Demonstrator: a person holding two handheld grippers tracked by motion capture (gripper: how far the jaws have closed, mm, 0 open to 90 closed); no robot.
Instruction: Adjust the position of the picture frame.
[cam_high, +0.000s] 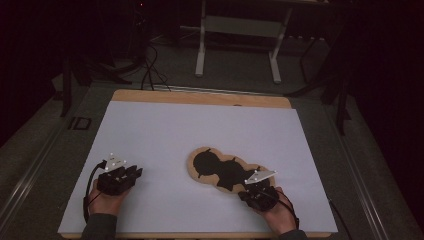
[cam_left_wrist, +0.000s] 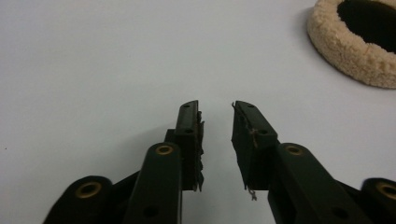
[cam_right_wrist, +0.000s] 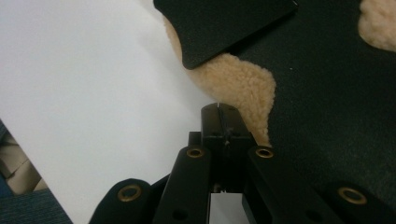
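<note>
A tan fleece piece (cam_high: 192, 165) with black fabric (cam_high: 220, 167) on top lies flat on the white-covered table (cam_high: 200, 130), right of centre. My right gripper (cam_high: 244, 192) is at its near right end. In the right gripper view that gripper (cam_right_wrist: 219, 108) is shut, its tips against the fleece rim (cam_right_wrist: 238, 79) beside the black fabric (cam_right_wrist: 327, 93); I cannot tell whether any fleece is pinched. My left gripper (cam_high: 136, 172) rests at the near left of the table. Its jaws (cam_left_wrist: 217, 105) stand open with nothing between them, and the fleece (cam_left_wrist: 345, 51) lies well off to the upper right.
A wooden table edge (cam_high: 200, 96) shows beyond the white sheet. Behind it stand a white metal frame (cam_high: 202, 45) and cables on the floor (cam_high: 150, 70). Bare white sheet stretches between the two grippers and across the far half of the table.
</note>
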